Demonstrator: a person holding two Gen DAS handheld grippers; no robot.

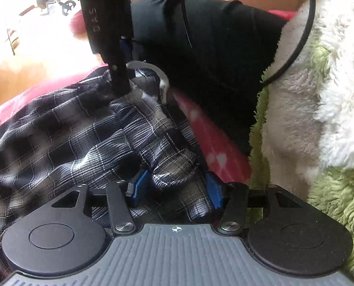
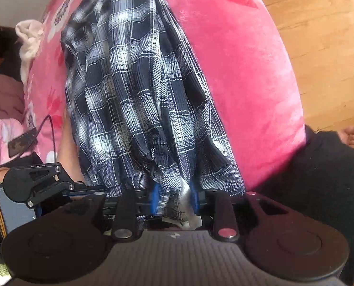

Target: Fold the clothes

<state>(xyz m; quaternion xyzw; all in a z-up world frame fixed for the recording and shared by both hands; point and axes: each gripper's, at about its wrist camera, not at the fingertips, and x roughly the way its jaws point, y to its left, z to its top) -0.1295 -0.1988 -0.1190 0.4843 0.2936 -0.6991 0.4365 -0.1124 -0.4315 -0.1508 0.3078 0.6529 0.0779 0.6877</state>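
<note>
A dark blue and white plaid shirt (image 1: 65, 133) lies crumpled on a pink blanket (image 1: 208, 133). In the left wrist view a thick fold of it fills the gap between the blue pads (image 1: 137, 188) of my left gripper (image 1: 175, 190), which is shut on that bunch. My right gripper (image 1: 119, 88) comes down onto the shirt's far edge there. In the right wrist view the plaid shirt (image 2: 138, 90) runs away from me in gathered pleats, and my right gripper (image 2: 174, 200) is shut on its near end, with a white scrap among the fabric. My left gripper (image 2: 41, 183) shows at the lower left.
A person's black-clad leg (image 1: 212, 54) sits close behind the shirt. A fluffy white and green throw (image 1: 320, 119) fills the right. Wooden floor (image 2: 320, 35) lies beyond the pink blanket (image 2: 236, 71), with a bare foot (image 2: 350, 134) on it. A dark device with a cable (image 2: 22, 143) rests at left.
</note>
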